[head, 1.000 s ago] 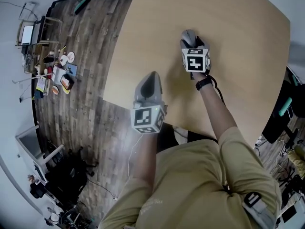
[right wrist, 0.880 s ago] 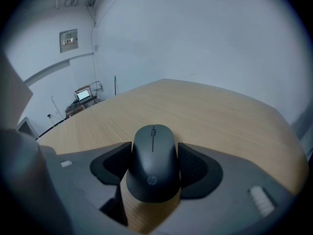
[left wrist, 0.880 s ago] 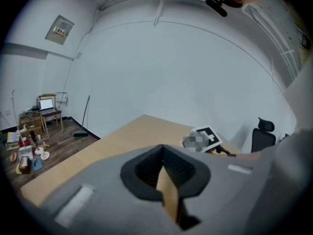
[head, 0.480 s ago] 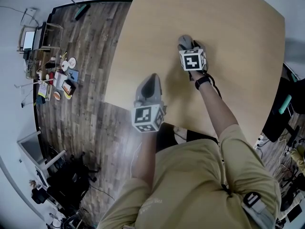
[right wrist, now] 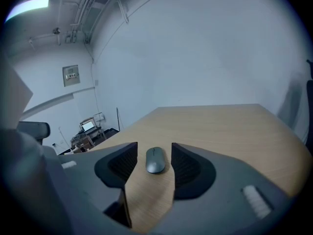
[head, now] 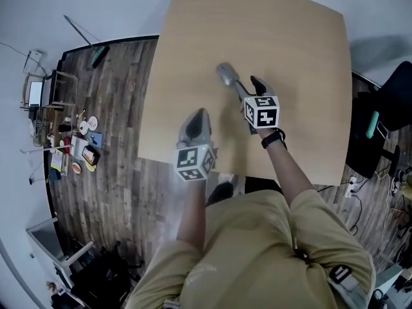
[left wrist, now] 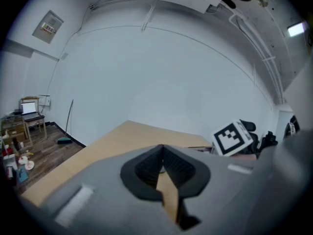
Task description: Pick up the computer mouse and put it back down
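Right arm: the bare forearm, with a dark wristband (head: 274, 138), reaches forward over the near half of the table (head: 296, 44). The right gripper (head: 248, 87) points away from the person and slightly down, with its marker cube (head: 261, 111) on top.
Left arm: it is held lower and closer to the body. The left gripper (head: 198, 116) sits over the table's near left corner and points forward at a shallow downward tilt.
Computer mouse: the grey computer mouse (head: 226, 74) lies flat on the tabletop just beyond the right gripper's tips and in line with them. Nothing touches it.
Edges: the mouse sits toward the middle of the table, well apart from every edge. The left gripper is near the left edge, where the wood floor (head: 109, 108) starts.
Open room: bare tabletop lies all around the mouse and stretches on to the far edge. A black chair (head: 380, 121) stands past the right edge, well apart from both grippers.
Right fingers: they are partly apart and have just been closing. In the right gripper view the mouse shows in the gap between them, but it lies on the table ahead and the pads do not press on it.
Left fingers: the tips are closed against each other with nothing between them.
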### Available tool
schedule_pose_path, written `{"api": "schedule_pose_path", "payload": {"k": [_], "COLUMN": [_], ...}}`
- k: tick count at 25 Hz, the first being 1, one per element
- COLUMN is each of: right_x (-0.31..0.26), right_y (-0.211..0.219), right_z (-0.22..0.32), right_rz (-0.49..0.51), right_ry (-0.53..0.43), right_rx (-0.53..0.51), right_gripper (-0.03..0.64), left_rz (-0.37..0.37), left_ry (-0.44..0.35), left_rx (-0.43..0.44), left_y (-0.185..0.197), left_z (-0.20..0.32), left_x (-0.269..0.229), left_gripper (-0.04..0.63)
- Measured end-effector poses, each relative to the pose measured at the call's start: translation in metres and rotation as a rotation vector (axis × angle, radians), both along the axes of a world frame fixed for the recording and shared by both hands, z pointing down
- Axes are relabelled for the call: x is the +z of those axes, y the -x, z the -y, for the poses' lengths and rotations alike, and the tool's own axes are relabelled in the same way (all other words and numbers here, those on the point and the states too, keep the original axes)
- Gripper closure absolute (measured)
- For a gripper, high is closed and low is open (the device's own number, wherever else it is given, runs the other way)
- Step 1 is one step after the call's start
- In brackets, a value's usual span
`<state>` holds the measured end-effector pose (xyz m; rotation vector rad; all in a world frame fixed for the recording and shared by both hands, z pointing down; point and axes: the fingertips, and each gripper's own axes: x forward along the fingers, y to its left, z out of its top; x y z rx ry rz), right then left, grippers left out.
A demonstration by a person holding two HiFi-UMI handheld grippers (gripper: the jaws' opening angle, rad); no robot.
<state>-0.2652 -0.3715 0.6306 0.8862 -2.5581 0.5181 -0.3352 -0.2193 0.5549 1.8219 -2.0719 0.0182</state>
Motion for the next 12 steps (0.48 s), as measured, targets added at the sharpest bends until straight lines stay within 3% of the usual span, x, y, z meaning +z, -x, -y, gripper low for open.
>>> {"api": "schedule_pose_path", "payload": {"k": [12], "right_x": [-0.121], "right_y": [-0.172], "right_z": [-0.073], "right_rz": [0.198], "right_ry": [-0.195], "right_rx": [0.282], "right_gripper": [0.568], "left_rz": [0.075], "left_ry": [-0.127], "left_rx": [0.259], "left_y": [-0.107], "left_z": [0.005], "left_x": [-0.053], "left_gripper": [0.594]}}
